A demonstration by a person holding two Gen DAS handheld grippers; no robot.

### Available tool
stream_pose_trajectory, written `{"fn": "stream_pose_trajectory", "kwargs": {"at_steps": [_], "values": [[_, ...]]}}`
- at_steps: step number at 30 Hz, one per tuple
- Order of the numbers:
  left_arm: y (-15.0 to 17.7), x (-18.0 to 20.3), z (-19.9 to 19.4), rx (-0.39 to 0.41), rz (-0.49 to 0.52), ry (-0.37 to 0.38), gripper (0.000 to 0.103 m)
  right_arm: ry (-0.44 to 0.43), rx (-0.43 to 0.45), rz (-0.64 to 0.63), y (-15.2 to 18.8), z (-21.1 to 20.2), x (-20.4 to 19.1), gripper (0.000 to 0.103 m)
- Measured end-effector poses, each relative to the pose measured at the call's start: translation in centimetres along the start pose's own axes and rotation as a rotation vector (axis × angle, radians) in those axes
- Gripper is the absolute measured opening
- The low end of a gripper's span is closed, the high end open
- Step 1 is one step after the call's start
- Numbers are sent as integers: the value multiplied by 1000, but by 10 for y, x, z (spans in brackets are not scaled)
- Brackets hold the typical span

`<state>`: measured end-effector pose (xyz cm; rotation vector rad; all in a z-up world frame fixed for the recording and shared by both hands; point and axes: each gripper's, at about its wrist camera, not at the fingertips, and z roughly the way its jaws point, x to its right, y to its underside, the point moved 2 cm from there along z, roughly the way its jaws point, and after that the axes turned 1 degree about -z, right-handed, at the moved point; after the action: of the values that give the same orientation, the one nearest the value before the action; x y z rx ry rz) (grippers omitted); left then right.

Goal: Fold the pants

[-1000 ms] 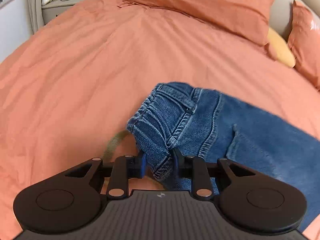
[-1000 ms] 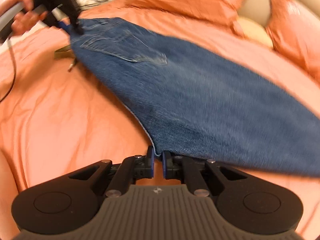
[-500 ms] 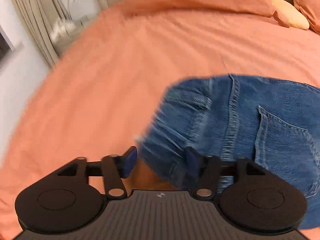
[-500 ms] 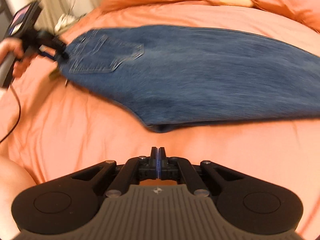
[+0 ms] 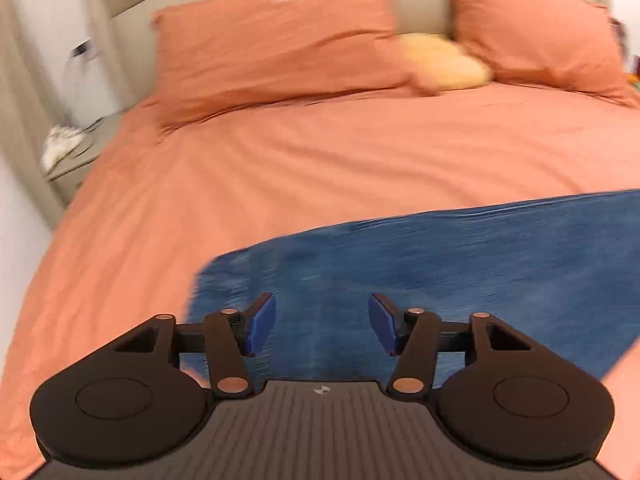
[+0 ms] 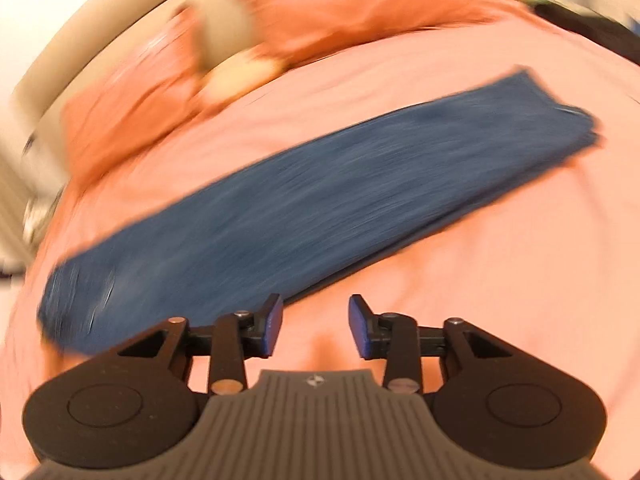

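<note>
The blue jeans [image 5: 460, 264] lie flat on the orange bedspread [image 5: 320, 160], folded lengthwise into one long strip. In the right wrist view the jeans [image 6: 320, 196] run from lower left to upper right, waist end at the left. My left gripper [image 5: 322, 322] is open and empty, above the waist end of the jeans. My right gripper [image 6: 316, 326] is open and empty, above the bedspread [image 6: 500, 280] just in front of the jeans' near edge. Both views are blurred by motion.
Two orange pillows [image 5: 276, 48] [image 5: 532, 28] and a yellow cushion [image 5: 444, 64] lie against the beige headboard [image 5: 416, 0]. A nightstand [image 5: 76, 152] with a white cloth stands at the bed's left side.
Both grippers let go of the jeans and opened wide. The jeans dropped flat onto the bed. Both grippers pulled back and lifted.
</note>
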<state>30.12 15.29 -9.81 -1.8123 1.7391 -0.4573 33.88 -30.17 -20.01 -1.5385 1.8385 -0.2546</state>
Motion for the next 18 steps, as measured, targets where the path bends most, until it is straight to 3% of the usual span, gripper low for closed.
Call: {"fn": "stream_pose_trajectory", "kwargs": {"at_steps": [4, 9, 14, 18], "values": [[-18, 68, -4, 14, 88, 81, 54, 46, 36, 121, -37, -20, 68, 44], [-44, 156, 5, 5, 171, 191, 48, 111, 78, 201, -72, -33, 146, 44], [-57, 250, 29, -28, 253, 299, 36, 93, 107, 388, -93, -24, 222, 44], [-54, 324, 58, -71, 359, 343, 32, 60, 105, 528, -107, -1, 267, 46]]}}
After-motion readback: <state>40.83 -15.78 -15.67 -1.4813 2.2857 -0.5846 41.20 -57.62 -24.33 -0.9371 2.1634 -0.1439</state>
